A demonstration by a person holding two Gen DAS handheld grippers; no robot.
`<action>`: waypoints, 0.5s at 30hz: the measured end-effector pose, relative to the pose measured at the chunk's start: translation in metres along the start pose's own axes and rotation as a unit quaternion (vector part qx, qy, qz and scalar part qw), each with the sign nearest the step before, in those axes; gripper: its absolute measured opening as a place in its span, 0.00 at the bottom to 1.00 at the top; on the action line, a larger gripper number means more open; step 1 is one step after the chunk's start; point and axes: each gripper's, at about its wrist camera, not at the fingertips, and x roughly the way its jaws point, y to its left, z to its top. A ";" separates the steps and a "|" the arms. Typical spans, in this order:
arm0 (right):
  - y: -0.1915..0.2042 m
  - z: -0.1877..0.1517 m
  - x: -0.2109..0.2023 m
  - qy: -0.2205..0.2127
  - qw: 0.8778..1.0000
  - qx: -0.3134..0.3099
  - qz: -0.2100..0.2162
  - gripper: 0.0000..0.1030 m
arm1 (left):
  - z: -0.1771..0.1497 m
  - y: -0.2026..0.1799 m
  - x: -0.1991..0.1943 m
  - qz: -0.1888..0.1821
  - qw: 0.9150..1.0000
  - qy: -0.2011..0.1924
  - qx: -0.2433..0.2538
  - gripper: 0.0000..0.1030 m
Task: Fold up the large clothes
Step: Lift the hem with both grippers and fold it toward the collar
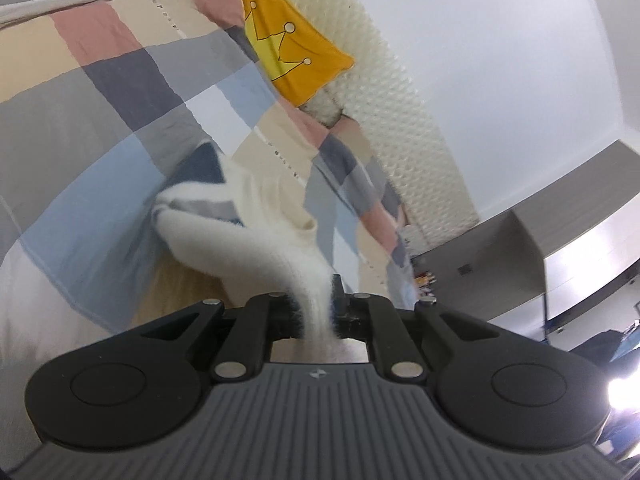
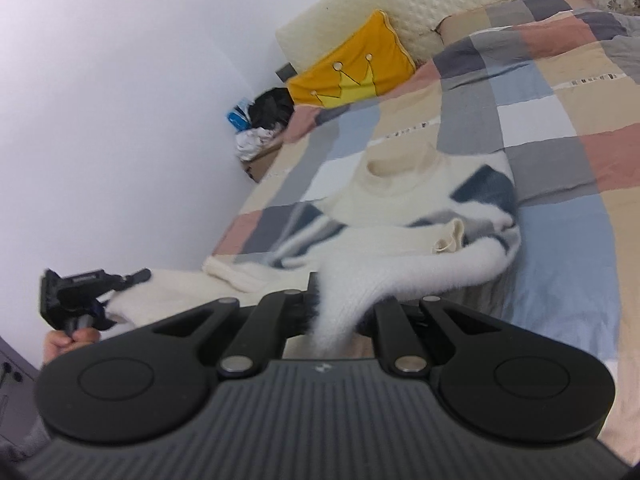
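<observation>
place: home bedroom | signs: bed (image 2: 560,240), checked quilt (image 2: 540,120), yellow cushion (image 2: 352,76)

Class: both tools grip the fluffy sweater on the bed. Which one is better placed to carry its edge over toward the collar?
Probably right: the right tool faces the sweater and its collar; the left tool sees less.

Fuzzy, seemingly woollen sweater (image 2: 384,200); matt cotton-like quilt (image 2: 560,128); matt plastic tongs (image 2: 340,312).

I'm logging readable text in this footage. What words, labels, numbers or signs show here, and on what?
No text can be read.
Small emblem on the left gripper's grey body: a logo mark, no letters.
Same emblem on the right gripper's body: no letters.
Printed band across the checked quilt: too blurred to read.
Yellow pillow: a crown design, no words.
</observation>
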 end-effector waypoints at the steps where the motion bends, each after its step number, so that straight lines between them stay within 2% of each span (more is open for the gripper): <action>1: 0.004 -0.003 -0.008 -0.003 1.000 0.002 0.004 0.09 | -0.004 0.001 -0.008 -0.005 1.000 -0.001 -0.007 0.10; 4: 0.011 -0.014 -0.025 -0.012 1.000 0.015 0.014 0.09 | -0.018 0.007 -0.031 -0.023 0.999 -0.010 -0.020 0.10; 8: 0.012 -0.024 -0.030 -0.030 0.998 0.048 0.006 0.09 | -0.023 0.011 -0.035 -0.021 1.000 -0.011 -0.018 0.10; 13: -0.001 -0.007 -0.008 -0.047 0.996 0.075 0.000 0.09 | 0.002 0.016 0.002 -0.012 0.998 -0.012 -0.055 0.10; 15: -0.005 0.001 0.004 -0.064 0.995 0.081 -0.010 0.09 | 0.017 0.011 0.022 -0.002 0.998 -0.023 -0.052 0.10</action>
